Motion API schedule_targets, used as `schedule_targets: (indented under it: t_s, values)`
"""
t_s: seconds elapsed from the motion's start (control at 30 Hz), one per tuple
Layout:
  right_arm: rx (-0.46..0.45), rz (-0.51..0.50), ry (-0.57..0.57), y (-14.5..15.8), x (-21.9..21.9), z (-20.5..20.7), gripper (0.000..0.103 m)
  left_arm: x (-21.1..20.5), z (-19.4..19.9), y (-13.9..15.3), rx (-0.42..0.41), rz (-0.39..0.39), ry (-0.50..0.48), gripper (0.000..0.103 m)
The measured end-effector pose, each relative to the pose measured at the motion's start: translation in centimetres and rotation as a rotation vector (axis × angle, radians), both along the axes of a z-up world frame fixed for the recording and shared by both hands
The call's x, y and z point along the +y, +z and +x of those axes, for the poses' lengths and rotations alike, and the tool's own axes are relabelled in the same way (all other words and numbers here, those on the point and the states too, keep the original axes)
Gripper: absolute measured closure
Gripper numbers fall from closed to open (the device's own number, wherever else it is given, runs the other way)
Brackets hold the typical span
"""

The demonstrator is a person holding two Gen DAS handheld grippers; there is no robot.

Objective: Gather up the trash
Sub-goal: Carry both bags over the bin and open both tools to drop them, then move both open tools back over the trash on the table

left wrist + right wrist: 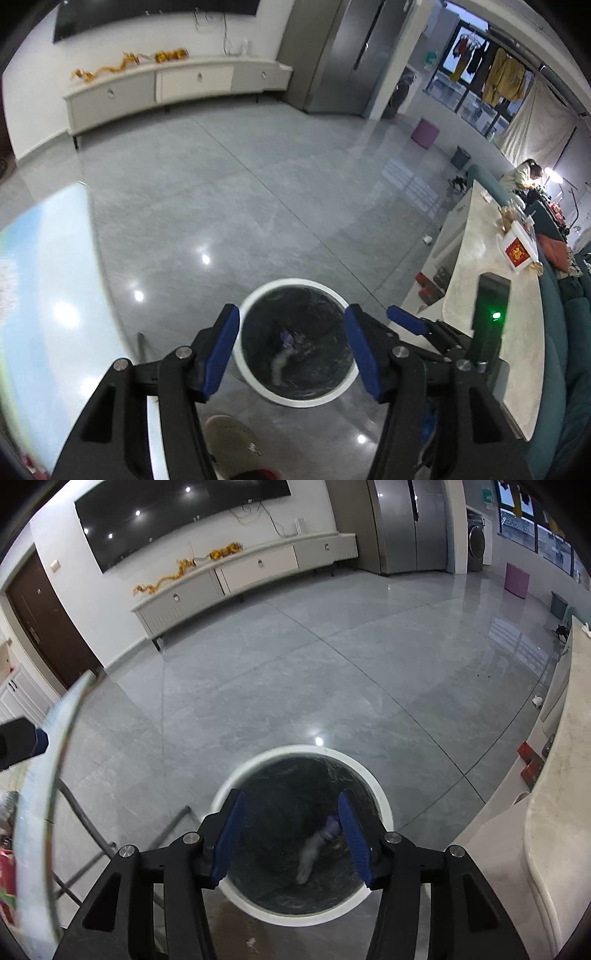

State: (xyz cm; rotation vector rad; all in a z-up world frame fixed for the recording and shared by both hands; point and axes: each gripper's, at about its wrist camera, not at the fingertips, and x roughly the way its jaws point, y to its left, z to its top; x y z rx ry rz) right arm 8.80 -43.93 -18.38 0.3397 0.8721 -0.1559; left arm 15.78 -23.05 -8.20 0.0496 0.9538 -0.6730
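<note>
Both grippers hung over a white-rimmed trash bin [297, 341] lined with a dark bag, standing on the grey tiled floor [221, 206] between a glass-topped table [44, 295] and a long pale counter [491, 332]. The left gripper [291, 350] had its blue-padded fingers spread wide with nothing between them; the right gripper [291, 840] was spread just as wide and equally empty. Seen through both sets of fingers, a crumpled pale scrap with a purple end [316, 843] lay blurred inside the bin (whether it was falling or resting on the liner could not be told), its long axis running roughly from lower left to upper right in the right wrist view, close to the right-hand finger pad. A small white scrap [536, 700] lay loose on the tiles near the foot of the counter, well apart from the bin, and appeared to be the nearest litter not yet collected. It lay ahead and to the right of both grippers, so the right gripper seemed the likelier to reach it.
</note>
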Motion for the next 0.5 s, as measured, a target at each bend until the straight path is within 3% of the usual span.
schedule_targets:
  t_s: [0.23,0.5]
  values:
    - [-0.139,0.006,0.086,6.1,5.3,-1.8,0.047,6.3,-3.7,3.7,-0.149,0.006,0.084,0.046]
    - [-0.275,0.008,0.267,12.3,14.4,-3.1,0.045,17.0,-7.0,5.2,-0.225,0.029,0.187,0.046]
